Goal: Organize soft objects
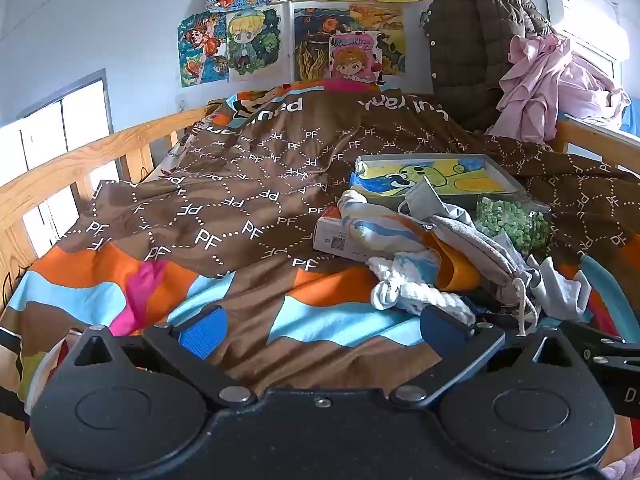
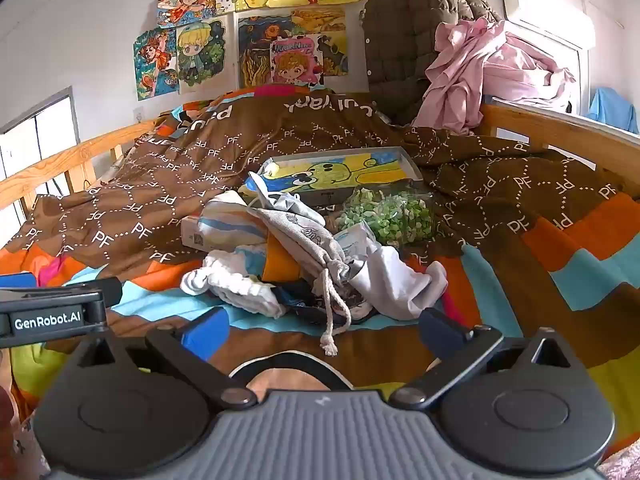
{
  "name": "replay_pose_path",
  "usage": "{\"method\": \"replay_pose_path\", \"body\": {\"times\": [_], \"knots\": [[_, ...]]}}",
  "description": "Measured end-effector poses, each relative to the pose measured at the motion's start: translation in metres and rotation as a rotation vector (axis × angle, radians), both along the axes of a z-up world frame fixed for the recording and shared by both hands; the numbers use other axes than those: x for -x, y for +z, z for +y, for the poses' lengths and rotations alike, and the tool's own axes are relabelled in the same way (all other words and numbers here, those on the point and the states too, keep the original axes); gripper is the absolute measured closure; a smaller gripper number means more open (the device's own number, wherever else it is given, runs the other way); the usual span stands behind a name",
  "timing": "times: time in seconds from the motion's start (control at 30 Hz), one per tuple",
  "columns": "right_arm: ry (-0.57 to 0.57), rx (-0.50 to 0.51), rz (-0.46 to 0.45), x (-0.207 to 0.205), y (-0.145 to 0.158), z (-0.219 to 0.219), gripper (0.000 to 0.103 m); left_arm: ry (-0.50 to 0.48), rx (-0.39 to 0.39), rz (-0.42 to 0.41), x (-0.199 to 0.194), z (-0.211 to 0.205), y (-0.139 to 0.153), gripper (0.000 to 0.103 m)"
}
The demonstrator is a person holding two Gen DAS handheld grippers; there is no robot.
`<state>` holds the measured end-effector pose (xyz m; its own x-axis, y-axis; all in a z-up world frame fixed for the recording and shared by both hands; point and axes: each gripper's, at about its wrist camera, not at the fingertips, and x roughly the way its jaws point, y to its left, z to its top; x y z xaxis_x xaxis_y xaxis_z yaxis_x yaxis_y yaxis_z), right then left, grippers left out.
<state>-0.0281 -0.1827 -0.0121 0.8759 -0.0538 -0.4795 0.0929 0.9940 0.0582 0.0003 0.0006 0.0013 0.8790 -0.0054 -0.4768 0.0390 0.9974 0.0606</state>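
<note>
Here, a wooden-railed bed (image 2: 560,128) fills both views, spread with a brown quilt (image 1: 224,184) printed with white dotted diamonds and "PF" letters, its near end banded in orange, light blue and pink. On the pale wall at twelve o'clock hang bright cartoon drawings (image 2: 248,40). At one o'clock a puffy, quilted brown jacket (image 2: 408,40) stands heaped, with a crumpled pink cloth (image 2: 488,76) just beside it on the rail.

On the quilt, a little past the middle toward one o'clock in the right wrist view, lies a flat framed picture (image 2: 340,172) of a green cartoon creature. Near its front edge sits a clear bag of green pellets (image 2: 388,216).

The pile of soft objects (image 2: 304,264) lies just in front of the picture: a white, orange and blue striped cloth, a grey drawstring pouch (image 2: 304,240) with a knotted cord, a chunky white knit piece and a pale grey garment, all limp and overlapping. A small white box (image 1: 336,240) pokes out at the pile's nine o'clock side.

The right gripper (image 2: 324,332) hovers with its blue-padded fingers spread wide, holding nothing, the cord's end lying between them. The left gripper (image 1: 324,330) is likewise spread wide and empty, its right finger close against the knit piece.
</note>
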Motion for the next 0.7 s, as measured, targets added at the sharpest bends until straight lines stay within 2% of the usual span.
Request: {"method": "replay_pose_path", "body": {"times": [0.2, 0.33, 0.7], "knots": [[-0.002, -0.001, -0.007, 0.0007, 0.0006, -0.0004, 0.000, -0.006, 0.002, 0.016, -0.0033, 0.0012, -0.0056, 0.001], [-0.002, -0.002, -0.007, 0.0005, 0.0006, 0.0002, 0.000, -0.026, 0.038, 0.037, -0.0078, 0.0052, -0.0072, 0.001], [-0.003, -0.004, -0.010, 0.0013, 0.0022, -0.0018, 0.000, -0.017, 0.000, 0.013, -0.0006, -0.0014, -0.0045, 0.001]]}}
